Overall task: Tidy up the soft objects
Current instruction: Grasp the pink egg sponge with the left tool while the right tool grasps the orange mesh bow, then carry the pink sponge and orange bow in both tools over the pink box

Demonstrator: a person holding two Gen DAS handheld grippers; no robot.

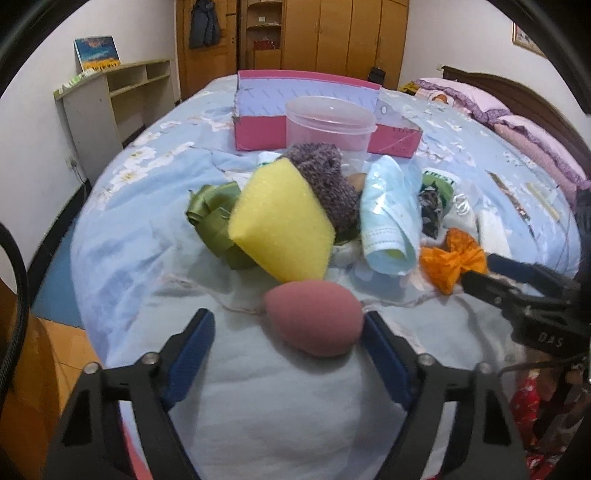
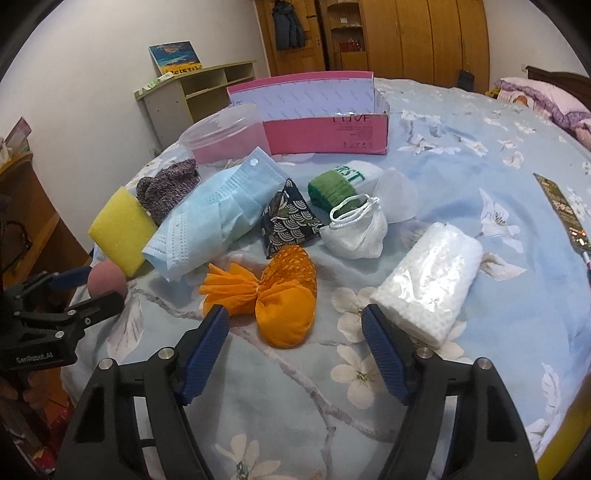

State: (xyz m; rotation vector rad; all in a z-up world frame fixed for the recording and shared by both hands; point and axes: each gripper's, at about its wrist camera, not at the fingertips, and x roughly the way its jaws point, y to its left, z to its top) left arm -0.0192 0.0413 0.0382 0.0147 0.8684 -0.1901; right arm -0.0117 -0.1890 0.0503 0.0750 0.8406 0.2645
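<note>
Floral bedspread (image 2: 461,177), pink sponge egg (image 1: 316,317) between parted left tongs (image 1: 288,332)

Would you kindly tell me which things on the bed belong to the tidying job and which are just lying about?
Job:
pink sponge
yellow sponge
orange cloth
blue masks
knit item
pink box
clear tub

Lying about:
pillows
shelf unit
hanging jacket

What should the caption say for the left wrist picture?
Open left gripper around a pink egg-shaped makeup sponge on the blue floral bedspread.
</note>
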